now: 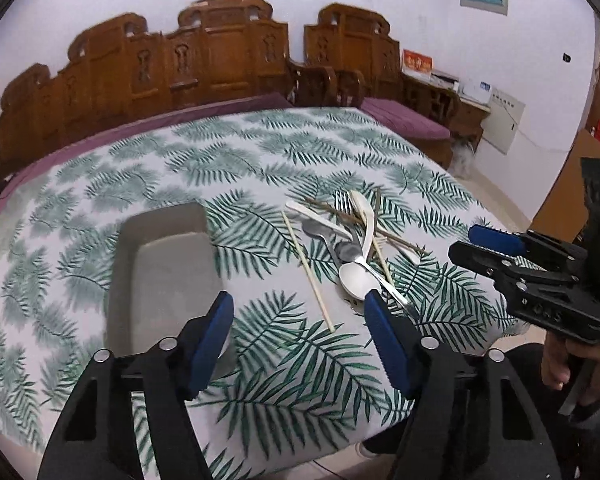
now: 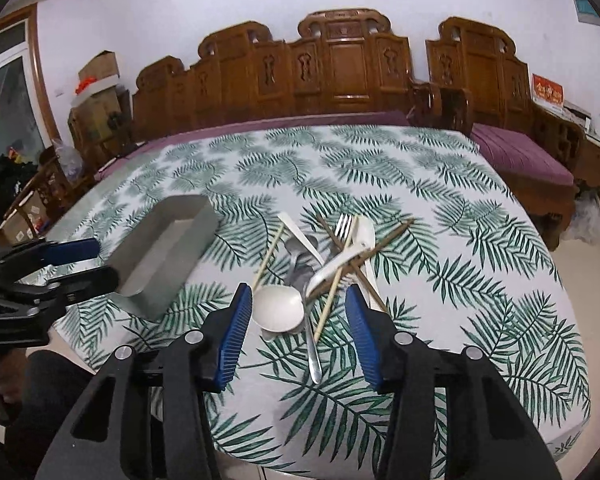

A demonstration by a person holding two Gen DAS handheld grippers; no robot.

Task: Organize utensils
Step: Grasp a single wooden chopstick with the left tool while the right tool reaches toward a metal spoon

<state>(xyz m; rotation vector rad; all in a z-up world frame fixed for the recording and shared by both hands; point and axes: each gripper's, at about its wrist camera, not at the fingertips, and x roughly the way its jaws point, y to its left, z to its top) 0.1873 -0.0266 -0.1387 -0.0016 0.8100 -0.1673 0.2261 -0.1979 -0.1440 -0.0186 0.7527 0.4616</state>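
A pile of utensils point(image 1: 352, 240) lies on the leaf-print tablecloth: a white spoon point(image 2: 278, 308), a metal fork point(image 2: 342, 226), metal spoons, pale chopsticks point(image 1: 308, 272) and dark chopsticks point(image 2: 364, 240), crossing one another. To the left of the pile stands an empty grey tray point(image 1: 168, 268). My left gripper point(image 1: 299, 304) is open above the cloth between tray and pile, holding nothing. My right gripper point(image 2: 297, 296) is open just before the pile's near end. The white spoon's bowl shows between its blue pads point(image 2: 236, 332), which are not pressing on it. Each gripper also shows in the other's view, right gripper point(image 1: 466, 244) and left gripper point(image 2: 102, 262).
The table's near edge point(image 2: 340, 468) runs just below the grippers. Carved wooden benches point(image 2: 340, 64) with purple cushions point(image 2: 520, 156) stand behind and to the right of the table. Cardboard boxes point(image 2: 100, 80) are stacked at the far left. A hand point(image 1: 560, 364) holds the right gripper's handle.
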